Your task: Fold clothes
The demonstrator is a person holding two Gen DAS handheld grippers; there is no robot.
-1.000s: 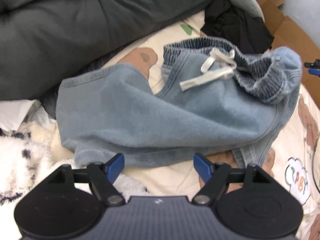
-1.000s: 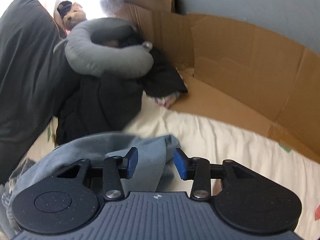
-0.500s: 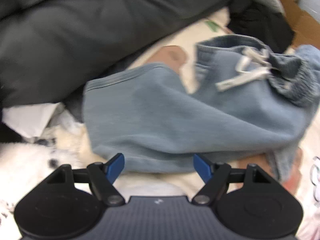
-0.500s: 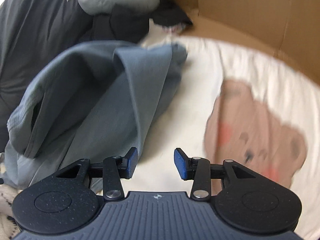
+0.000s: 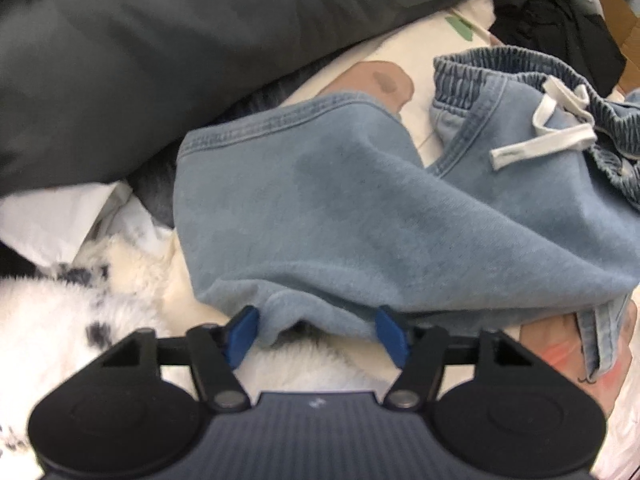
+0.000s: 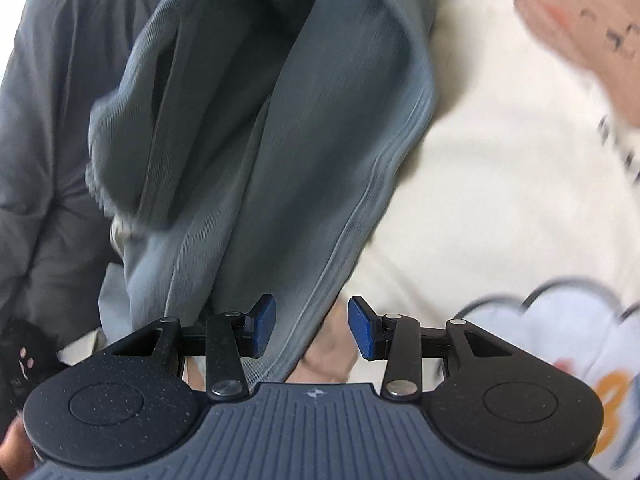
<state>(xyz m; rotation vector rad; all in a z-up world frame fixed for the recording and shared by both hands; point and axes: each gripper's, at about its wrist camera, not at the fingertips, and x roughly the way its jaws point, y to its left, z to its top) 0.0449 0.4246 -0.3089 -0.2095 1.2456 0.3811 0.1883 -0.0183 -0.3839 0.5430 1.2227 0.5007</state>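
Note:
Light blue shorts point(image 5: 360, 216) with an elastic waistband and a white drawstring point(image 5: 540, 144) lie crumpled on a cream sheet. My left gripper point(image 5: 316, 334) points down at their near edge. Its jaws are closing, and a raised fold of the hem sits between the blue pads point(image 5: 242, 334) without being squeezed tight. In the right wrist view a blue-grey garment point(image 6: 260, 140) runs from the top down to my right gripper point(image 6: 312, 332). Its seamed edge point(image 6: 340, 256) passes between that gripper's pads point(image 6: 262, 328), which stand apart from the cloth and do not press it.
A dark grey duvet point(image 5: 140, 60) lies behind the shorts and along the left of the right wrist view point(image 6: 40, 160). A fluffy white blanket with black spots point(image 5: 60, 312) lies at the left. The cream sheet point(image 6: 500, 200) has bear prints. Black clothes point(image 5: 552, 20) lie at the far right.
My left gripper came down to the shorts' near edge and its jaws narrowed around the hem. My right gripper swung from the cardboard wall down over the garment, whose edge now lies between its jaws.

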